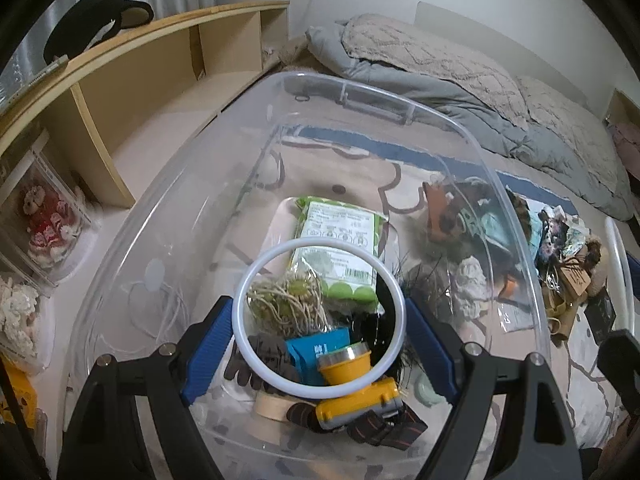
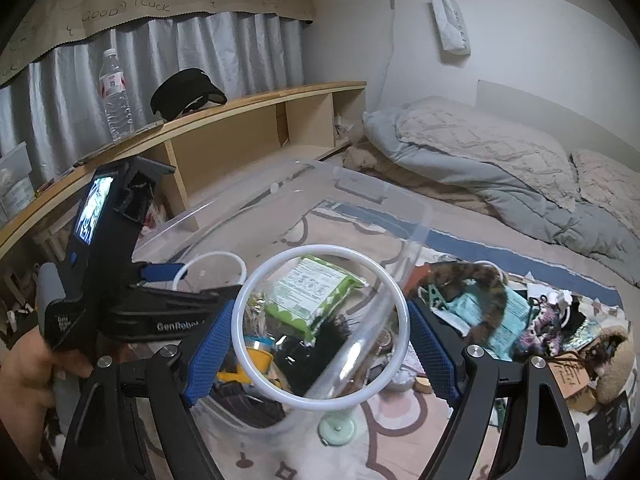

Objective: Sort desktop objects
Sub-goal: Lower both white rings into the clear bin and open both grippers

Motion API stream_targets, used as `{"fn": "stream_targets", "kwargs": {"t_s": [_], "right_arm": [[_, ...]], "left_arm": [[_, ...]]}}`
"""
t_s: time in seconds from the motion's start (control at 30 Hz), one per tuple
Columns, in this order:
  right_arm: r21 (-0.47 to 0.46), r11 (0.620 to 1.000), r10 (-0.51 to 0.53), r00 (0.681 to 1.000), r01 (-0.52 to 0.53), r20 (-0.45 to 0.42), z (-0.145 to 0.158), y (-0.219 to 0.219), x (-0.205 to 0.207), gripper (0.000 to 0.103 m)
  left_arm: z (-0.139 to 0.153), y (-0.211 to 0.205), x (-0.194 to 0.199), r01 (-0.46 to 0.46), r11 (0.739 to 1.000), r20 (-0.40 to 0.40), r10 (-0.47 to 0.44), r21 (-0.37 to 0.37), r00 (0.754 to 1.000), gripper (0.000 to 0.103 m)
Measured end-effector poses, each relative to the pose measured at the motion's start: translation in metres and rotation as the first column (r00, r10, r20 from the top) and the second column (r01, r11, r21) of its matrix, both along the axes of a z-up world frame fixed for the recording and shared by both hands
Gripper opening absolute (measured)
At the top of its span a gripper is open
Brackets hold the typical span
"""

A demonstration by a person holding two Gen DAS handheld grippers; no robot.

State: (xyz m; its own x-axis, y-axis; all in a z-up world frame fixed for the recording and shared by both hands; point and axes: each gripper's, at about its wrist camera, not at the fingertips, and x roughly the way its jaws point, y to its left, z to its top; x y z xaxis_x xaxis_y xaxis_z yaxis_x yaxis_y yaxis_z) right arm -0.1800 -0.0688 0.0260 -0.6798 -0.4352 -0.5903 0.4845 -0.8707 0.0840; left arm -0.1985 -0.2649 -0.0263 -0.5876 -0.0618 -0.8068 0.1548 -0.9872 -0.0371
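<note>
clear bin (image 1: 516, 216) on rug, holds green pack (image 1: 340, 240), yellow headlamp (image 1: 352, 380), blue box (image 1: 316, 350). clutter pile (image 2: 532, 312) right of bin. both grippers, l (image 1: 320, 320) & r (image 2: 320, 330), spread, each w/ white ring (image 1: 248, 280) btwn pads; grip unclear. bin wall blurs contents.

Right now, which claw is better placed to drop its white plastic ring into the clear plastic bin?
Left. The left claw holds its ring over the clear plastic bin interior, above the yellow headlamp. The right claw straddles the bin's rim, partly over the patterned rug.
</note>
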Motion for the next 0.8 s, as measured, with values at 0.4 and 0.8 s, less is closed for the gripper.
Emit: {"fn": "stream_targets", "kwargs": {"t_s": [0.4, 0.8], "right_arm": [[-0.006, 1.000, -0.002, 1.000, 0.002, 0.018, 0.001, -0.007, 0.000, 0.085], [-0.012, 1.000, -0.006, 0.994, 0.007, 0.112, -0.005, -0.024, -0.033, 0.084]], "left_arm": [[0.016, -0.005, 0.019, -0.017, 1.000, -0.076, 0.016, -0.002, 0.997, 0.096], [0.042, -0.013, 0.062, -0.058, 0.996, -0.164, 0.047, -0.065, 0.985, 0.096]]}}
